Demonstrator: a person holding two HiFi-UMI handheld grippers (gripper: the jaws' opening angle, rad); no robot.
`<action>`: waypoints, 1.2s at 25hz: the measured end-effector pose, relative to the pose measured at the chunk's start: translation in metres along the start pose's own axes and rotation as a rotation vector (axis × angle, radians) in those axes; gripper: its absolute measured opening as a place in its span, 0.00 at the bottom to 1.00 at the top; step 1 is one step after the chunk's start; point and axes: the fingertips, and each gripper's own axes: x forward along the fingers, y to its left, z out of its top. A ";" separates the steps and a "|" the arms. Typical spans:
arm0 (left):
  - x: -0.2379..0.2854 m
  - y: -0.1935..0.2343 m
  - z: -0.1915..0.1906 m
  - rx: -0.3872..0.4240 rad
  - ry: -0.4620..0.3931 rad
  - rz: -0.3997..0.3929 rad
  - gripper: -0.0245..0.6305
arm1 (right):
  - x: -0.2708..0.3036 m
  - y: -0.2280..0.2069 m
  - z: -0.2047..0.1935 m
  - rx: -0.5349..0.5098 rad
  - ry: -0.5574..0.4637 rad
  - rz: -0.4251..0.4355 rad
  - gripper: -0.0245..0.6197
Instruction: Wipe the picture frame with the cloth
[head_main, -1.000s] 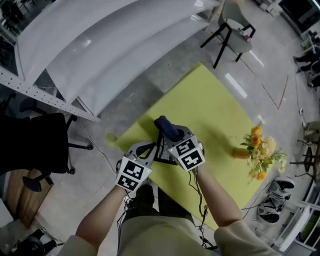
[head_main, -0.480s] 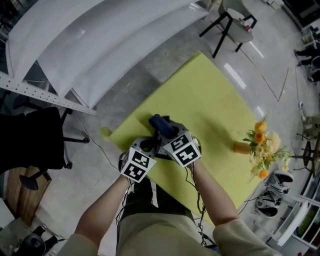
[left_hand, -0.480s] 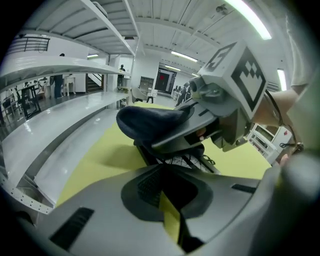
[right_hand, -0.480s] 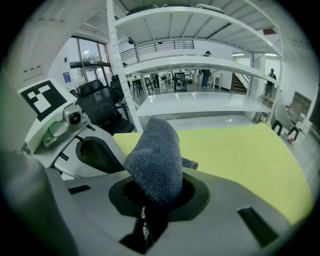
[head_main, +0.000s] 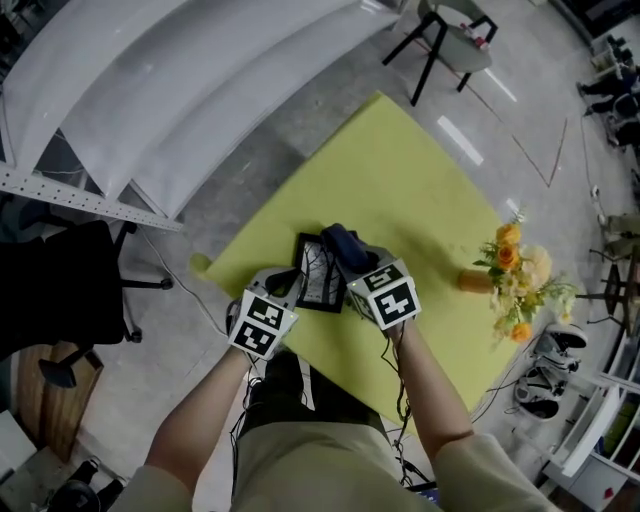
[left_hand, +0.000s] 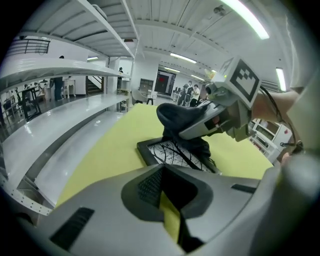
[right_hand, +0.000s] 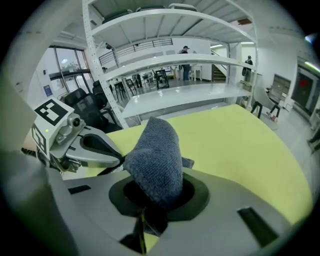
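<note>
Head view: the frame (head_main: 318, 275) lies on the yellow surface (head_main: 400, 170), between your two grippers. The cloth (head_main: 343, 245) is over its far right part. I judge that the wiping step is in hand.

Left gripper view: your left gripper (left_hand: 167, 185) is narrow, with only a slit of yellow between the jaws, at the frame's near edge. I cannot tell whether it pinches that edge. The frame is flat and black-rimmed, with a glossy tree print.

Right gripper view: your right gripper (right_hand: 150, 200) is closed on the cloth, a soft, nubby blue-grey fold. Next, drag it across the glass with light, even pressure, and hold the frame steady.
</note>
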 end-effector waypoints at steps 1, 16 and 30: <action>0.001 -0.001 0.000 0.006 0.004 0.004 0.05 | -0.004 -0.007 -0.005 0.011 0.015 -0.029 0.14; -0.026 -0.015 -0.019 -0.099 -0.039 -0.054 0.05 | -0.005 0.064 0.038 -0.127 -0.101 0.152 0.14; -0.021 -0.013 -0.029 -0.134 -0.009 -0.034 0.05 | 0.008 0.061 -0.028 -0.140 0.071 0.092 0.14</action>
